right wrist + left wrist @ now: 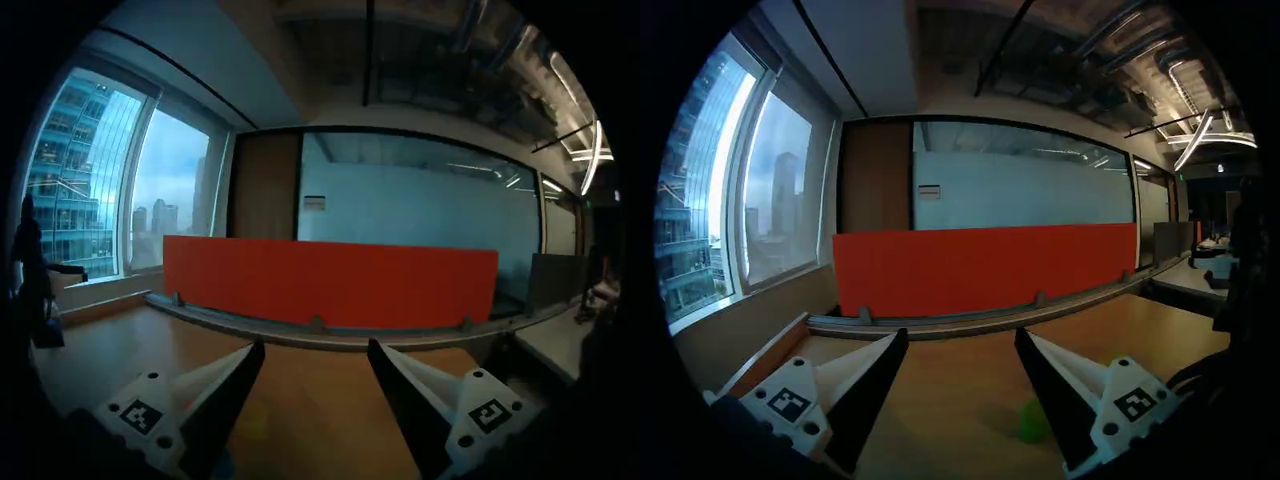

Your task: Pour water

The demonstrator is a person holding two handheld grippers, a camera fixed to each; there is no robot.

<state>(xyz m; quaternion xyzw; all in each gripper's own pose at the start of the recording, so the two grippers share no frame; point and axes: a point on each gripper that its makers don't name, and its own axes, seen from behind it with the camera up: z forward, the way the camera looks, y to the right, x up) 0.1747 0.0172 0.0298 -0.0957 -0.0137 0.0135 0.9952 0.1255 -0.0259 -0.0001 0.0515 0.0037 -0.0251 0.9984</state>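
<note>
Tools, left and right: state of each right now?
Left tool: open, holding nothing.
Right tool: open, holding nothing.

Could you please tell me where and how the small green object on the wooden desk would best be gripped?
Probably across its rounded sides, coming from the near side with the open left gripper, one finger passing each side. The green object sits low on the desk, rounded on top and partly behind a finger, so its lower shape is unclear.
</note>
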